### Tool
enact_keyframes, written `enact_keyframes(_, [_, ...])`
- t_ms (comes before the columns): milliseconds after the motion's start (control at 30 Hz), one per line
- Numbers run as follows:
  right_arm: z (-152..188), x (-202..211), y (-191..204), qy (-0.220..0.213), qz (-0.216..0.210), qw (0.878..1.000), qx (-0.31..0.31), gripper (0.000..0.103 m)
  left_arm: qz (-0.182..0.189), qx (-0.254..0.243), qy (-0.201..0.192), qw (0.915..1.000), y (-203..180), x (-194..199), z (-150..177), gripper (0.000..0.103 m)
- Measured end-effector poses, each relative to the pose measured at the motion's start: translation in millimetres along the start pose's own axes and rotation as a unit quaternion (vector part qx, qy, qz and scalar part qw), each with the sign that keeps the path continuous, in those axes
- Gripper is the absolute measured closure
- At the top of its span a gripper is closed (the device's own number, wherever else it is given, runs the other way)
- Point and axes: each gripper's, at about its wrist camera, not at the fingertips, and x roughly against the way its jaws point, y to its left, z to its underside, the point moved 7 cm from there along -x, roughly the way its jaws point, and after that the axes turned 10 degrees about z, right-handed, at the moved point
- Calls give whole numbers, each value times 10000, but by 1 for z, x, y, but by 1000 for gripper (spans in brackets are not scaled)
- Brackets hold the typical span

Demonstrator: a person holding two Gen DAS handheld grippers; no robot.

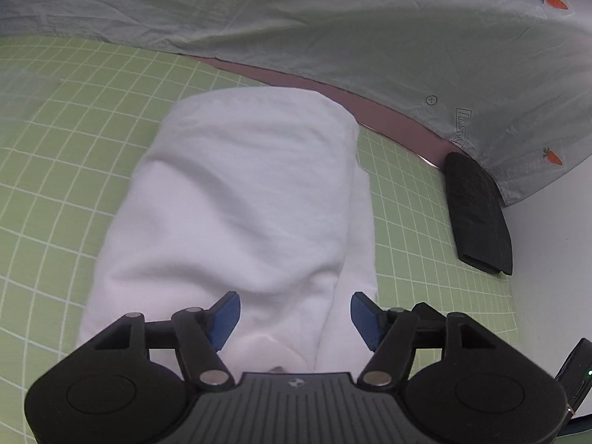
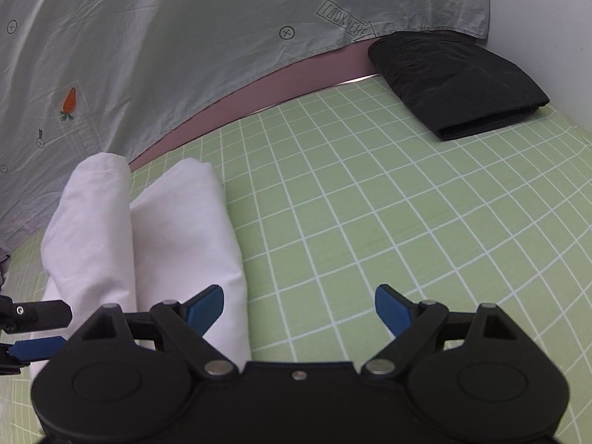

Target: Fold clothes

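A white garment (image 1: pixel 236 199) lies folded into a long bundle on the green grid mat (image 1: pixel 55 155). In the left wrist view my left gripper (image 1: pixel 296 316) is open, its blue fingertips spread over the near end of the bundle, not closed on it. In the right wrist view the white garment (image 2: pixel 148 229) lies at the left as two side-by-side folds. My right gripper (image 2: pixel 299 310) is open over the mat (image 2: pixel 370 222), its left fingertip above the garment's right edge. The left gripper's fingers (image 2: pixel 37 346) show at the far left edge.
A folded black garment (image 2: pixel 455 85) lies at the mat's far right corner; it also shows in the left wrist view (image 1: pixel 477 214). A grey sheet with carrot prints (image 2: pixel 185 37) hangs behind, over a pink band (image 2: pixel 259 92).
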Motion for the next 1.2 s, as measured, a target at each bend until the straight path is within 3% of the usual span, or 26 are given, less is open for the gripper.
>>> enact_keyframes(167, [-5, -10, 58, 45, -726, 9973, -55, 18, -921, 49, 33, 9957, 67, 15, -15, 36])
enact_keyframes(300, [0, -27, 100, 359, -1353, 9899, -212, 23, -995, 304, 195, 9944, 104, 17, -11, 36])
enact_keyframes(467, [16, -51, 132, 925, -1784, 9783, -509, 23, -741, 319, 293, 9963, 116, 16, -9, 33])
enact_keyframes(533, [22, -54, 138, 1122, -1978, 9715, -671, 42, -758, 220, 319, 9964, 115, 15, -10, 33])
enact_keyframes(567, [23, -53, 140, 1122, -2009, 9707, -691, 62, -753, 179, 325, 9965, 114, 15, -11, 33])
enact_keyframes(600, [24, -51, 141, 1122, -2039, 9699, -711, 75, -740, 141, 330, 9966, 112, 15, -12, 33])
enact_keyframes(700, [18, -38, 135, 1045, -2302, 9625, -989, 90, -553, 84, 294, 9980, 103, 17, -14, 33])
enact_keyframes(767, [7, -26, 124, 927, -2504, 9563, -1195, 93, -317, 53, 238, 9992, 94, 17, -16, 28])
enact_keyframes(900, [-19, -3, 92, 541, -2461, 9578, -1382, 94, 1, -10, 192, 9998, 75, 16, -18, 27])
enact_keyframes(967, [-31, -7, 72, 408, -1913, 9735, -1189, 92, -23, -130, 228, 9997, 70, 10, -14, 25])
enact_keyframes(1033, [-33, -25, 56, 591, -1229, 9870, -848, 78, -39, -137, 361, 9992, 69, 1, -9, 25])
enact_keyframes(1067, [-29, -37, 48, 748, -921, 9897, -795, 65, -37, -108, 436, 9990, 70, -4, -7, 25])
enact_keyframes(1100, [-26, -45, 41, 858, -730, 9905, -785, 60, -35, -87, 494, 9987, 70, -8, -4, 24])
enact_keyframes(1167, [-20, -45, 34, 889, -821, 9882, -943, 54, -36, -90, 515, 9986, 71, -14, -3, 19])
enact_keyframes(1200, [-17, -45, 31, 905, -866, 9868, -1021, 43, -25, -91, 520, 9986, 71, -16, -2, 18])
